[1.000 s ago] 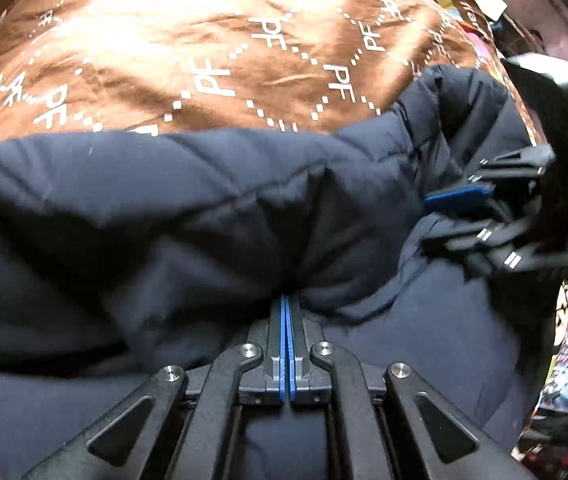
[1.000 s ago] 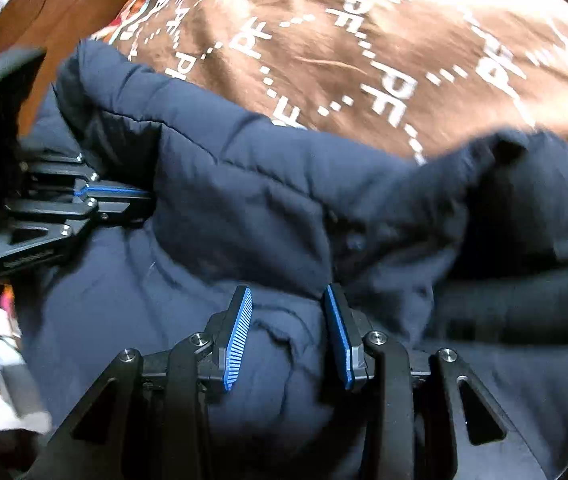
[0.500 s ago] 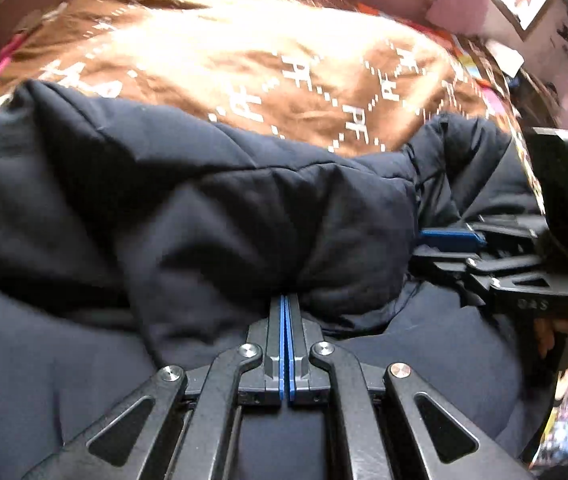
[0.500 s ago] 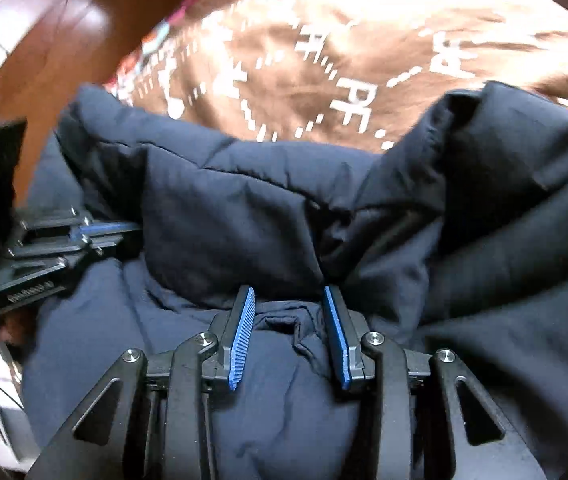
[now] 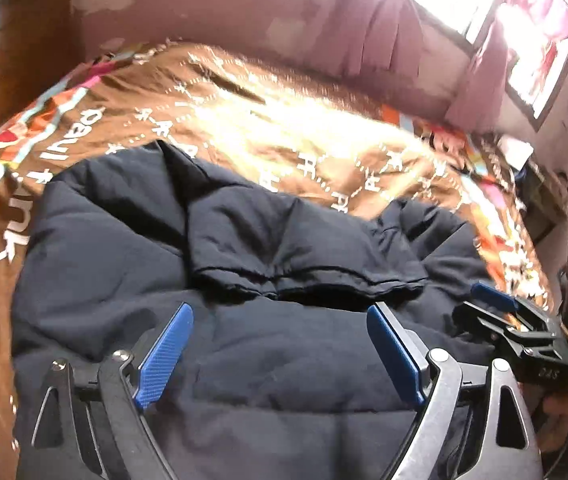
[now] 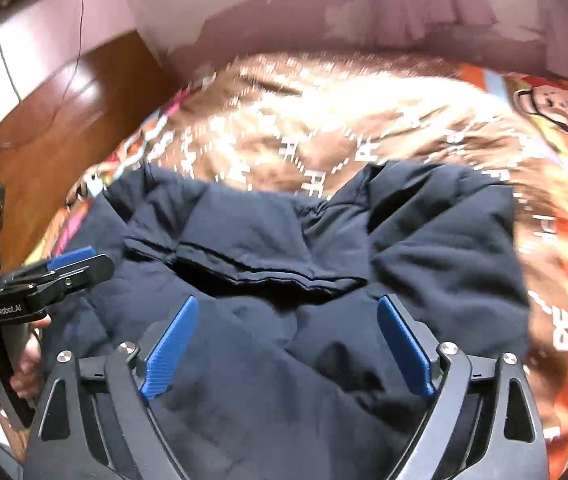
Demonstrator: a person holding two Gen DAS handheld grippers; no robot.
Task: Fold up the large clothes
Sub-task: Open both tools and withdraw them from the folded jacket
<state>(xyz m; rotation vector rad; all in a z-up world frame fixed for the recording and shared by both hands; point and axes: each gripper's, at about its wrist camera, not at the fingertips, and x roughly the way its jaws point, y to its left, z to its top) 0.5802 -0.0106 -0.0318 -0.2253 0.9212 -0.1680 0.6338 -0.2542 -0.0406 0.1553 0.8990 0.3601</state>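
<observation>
A dark navy padded jacket (image 5: 243,248) lies on the bed, its far part folded toward me with a stitched hem edge (image 5: 308,276) across the middle. It also fills the right wrist view (image 6: 364,248). My left gripper (image 5: 279,320) is open and empty just above the jacket, near that hem. My right gripper (image 6: 288,316) is open and empty above the jacket too. Each gripper shows at the edge of the other's view: the right one (image 5: 500,304) and the left one (image 6: 71,260).
The jacket rests on a brown blanket (image 5: 284,128) with white lettering over a colourful sheet (image 6: 556,96). A pink wall (image 6: 324,12) and curtain stand behind the bed. A bright window (image 5: 484,0) is at the upper right. Wooden floor (image 6: 51,128) lies to the left.
My left gripper let go of the jacket fold and opened wide. My right gripper opened wider. Both pulled back and up, and the folded part now lies flat on the jacket.
</observation>
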